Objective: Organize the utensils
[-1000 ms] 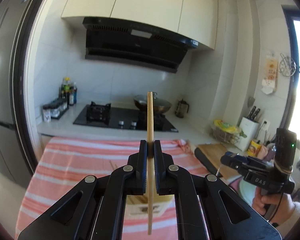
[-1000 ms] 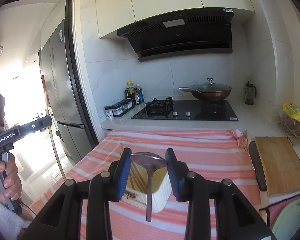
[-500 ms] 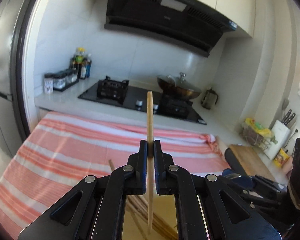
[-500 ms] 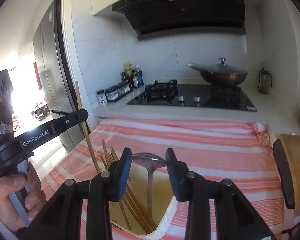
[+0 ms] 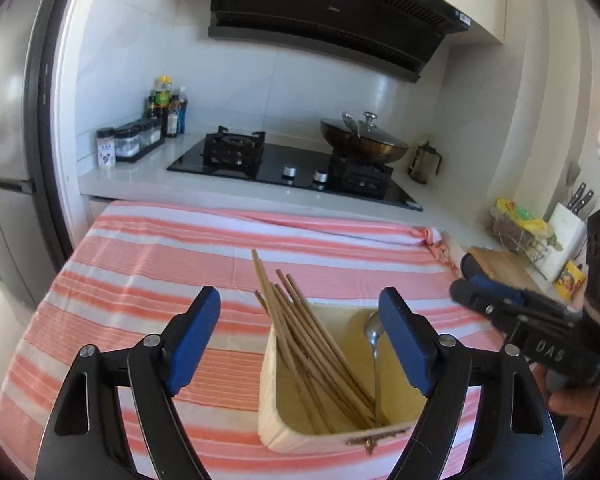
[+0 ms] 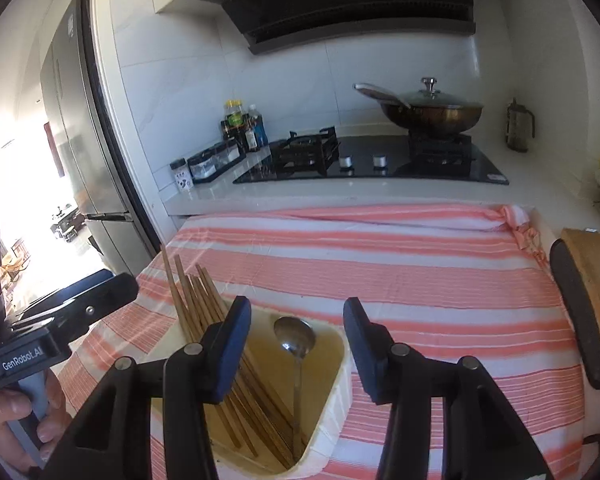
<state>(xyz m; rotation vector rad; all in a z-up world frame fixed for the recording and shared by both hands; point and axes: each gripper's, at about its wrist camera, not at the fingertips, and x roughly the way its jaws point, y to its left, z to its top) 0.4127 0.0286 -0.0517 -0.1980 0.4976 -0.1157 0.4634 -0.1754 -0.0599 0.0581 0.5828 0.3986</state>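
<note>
A cream utensil holder (image 5: 276, 428) (image 6: 332, 408) stands on the striped cloth just below both grippers. Several wooden chopsticks (image 5: 296, 320) (image 6: 188, 300) lean in its left side. A metal spoon (image 5: 374, 332) (image 6: 296, 340) stands in its right side, bowl up. My left gripper (image 5: 300, 340) hangs over the holder with its jaws opening wide and nothing between them. My right gripper (image 6: 296, 348) is also above the holder, its jaws opening; the spoon stands free between the pads, untouched. Each gripper shows at the edge of the other's view: the right gripper (image 5: 520, 320), the left gripper (image 6: 60, 328).
A pink and white striped cloth (image 5: 160, 264) (image 6: 400, 264) covers the table. Behind it runs a counter with a gas hob (image 5: 292, 164), a lidded wok (image 6: 432, 110), bottles (image 5: 166, 108) and spice jars. A wooden cutting board (image 6: 596, 280) lies to the right.
Both grippers sank toward the holder. The left gripper let go of the chopstick, which now leans among the others. The right gripper released the spoon into the holder and its jaws spread.
</note>
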